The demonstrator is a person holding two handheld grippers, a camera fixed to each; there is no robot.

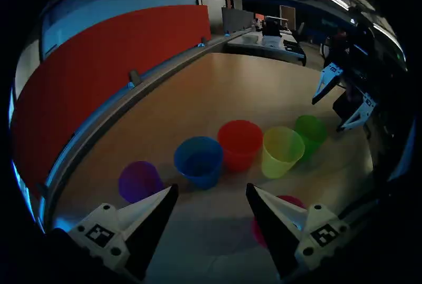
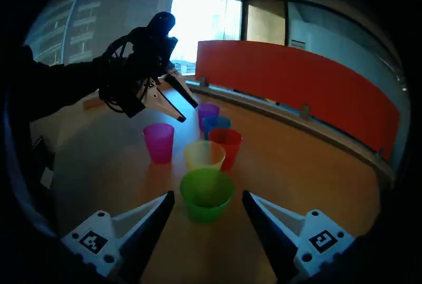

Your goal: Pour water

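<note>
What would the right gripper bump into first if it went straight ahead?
Probably the green cup: it stands just ahead of the right gripper, in line with the gap between its fingers.

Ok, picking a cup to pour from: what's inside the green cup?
Right gripper view looks into the green cup: no object visible inside. Its near wall hides the bottom, so water there cannot be told.

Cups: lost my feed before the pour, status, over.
Left gripper, right gripper open, empty. Green cup just ahead of right gripper, ungripped. Pink cup near left gripper. Nothing blocking.
</note>
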